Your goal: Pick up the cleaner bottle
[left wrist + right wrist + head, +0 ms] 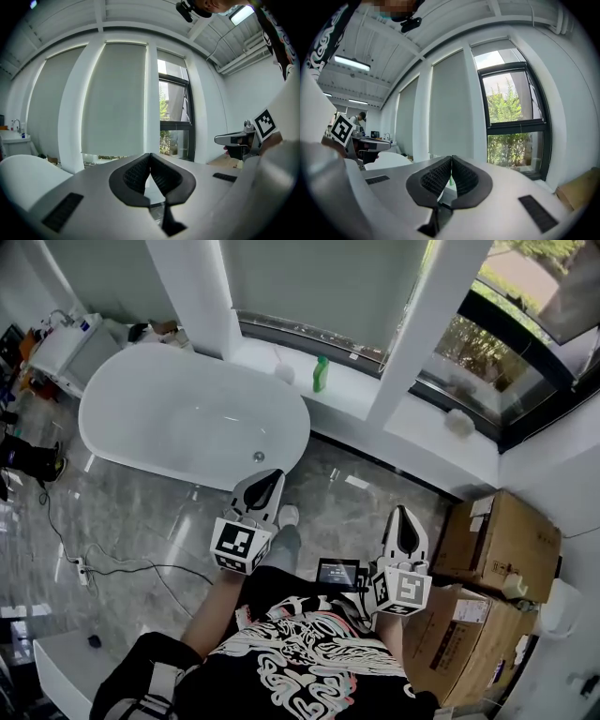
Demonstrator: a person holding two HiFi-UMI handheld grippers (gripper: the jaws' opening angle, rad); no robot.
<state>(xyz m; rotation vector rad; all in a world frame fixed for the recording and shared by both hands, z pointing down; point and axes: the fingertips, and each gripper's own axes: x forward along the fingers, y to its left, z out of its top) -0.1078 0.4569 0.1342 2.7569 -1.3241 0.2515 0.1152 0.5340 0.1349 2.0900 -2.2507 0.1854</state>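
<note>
A green cleaner bottle (321, 374) stands on the white window ledge (361, 395) behind the bathtub, far ahead of both grippers. My left gripper (273, 475) is held over the floor by the tub's near rim, its jaws shut with nothing between them. My right gripper (405, 517) is held level to the right, also shut and empty. In the left gripper view the shut pads (150, 174) meet at their tips, facing the blinds. In the right gripper view a sliver of the green bottle (450, 181) shows through the gap behind the shut pads (451, 176).
A white oval bathtub (192, 418) lies at the left. Cardboard boxes (497, 540) are stacked at the right. A white pillar (427, 324) stands beside the ledge. A cable and power strip (82, 570) lie on the marble floor. A white object (459, 422) rests further along the ledge.
</note>
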